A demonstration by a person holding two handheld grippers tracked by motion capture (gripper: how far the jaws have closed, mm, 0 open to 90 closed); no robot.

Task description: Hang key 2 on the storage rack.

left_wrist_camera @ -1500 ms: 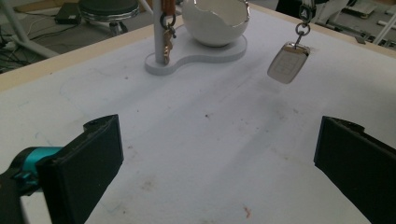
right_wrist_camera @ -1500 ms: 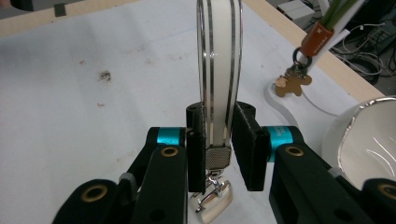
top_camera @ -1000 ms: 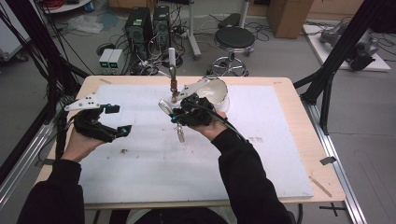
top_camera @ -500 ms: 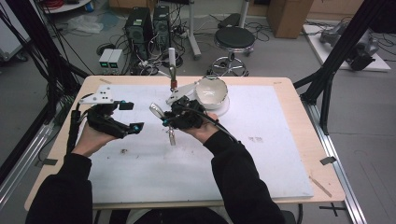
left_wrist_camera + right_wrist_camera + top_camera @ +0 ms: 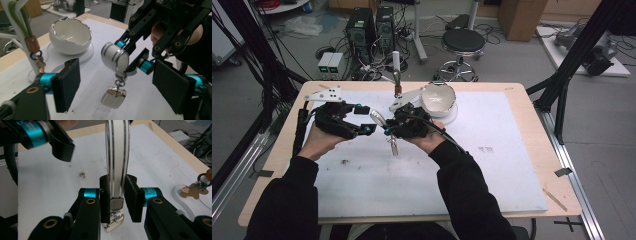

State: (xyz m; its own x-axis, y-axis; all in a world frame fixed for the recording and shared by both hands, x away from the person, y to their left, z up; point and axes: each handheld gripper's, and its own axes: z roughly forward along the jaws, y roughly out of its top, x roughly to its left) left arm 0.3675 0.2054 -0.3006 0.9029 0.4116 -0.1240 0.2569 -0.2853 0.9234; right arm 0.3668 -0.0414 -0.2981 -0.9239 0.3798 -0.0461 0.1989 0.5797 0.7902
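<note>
My right gripper [image 5: 117, 200] is shut on a white strap loop with silver edges [image 5: 117, 157], held above the white mat. A square silver charm [image 5: 114, 221] hangs from the strap's clasp below the jaws. In the high view the right gripper [image 5: 388, 131] is at the table's middle, and the charm [image 5: 393, 147] dangles under it. My left gripper [image 5: 366, 119] is just to its left, open, and its jaws have just been closing. In the left gripper view the strap's rounded end [image 5: 115, 58] lies ahead between the left gripper's pads [image 5: 67, 83], which do not touch it.
A white egg-shaped bowl [image 5: 438, 100] with a silver rim sits on a round base at the back centre. Beside it stands a white post [image 5: 396, 75] with a brown tag and keys [image 5: 40, 65] hanging from it. The wooden table edge [image 5: 522, 120] frames the mat.
The left gripper has moved right and slightly up toward the right gripper, and its jaws have narrowed. The right gripper has shifted a little left with the strap.
</note>
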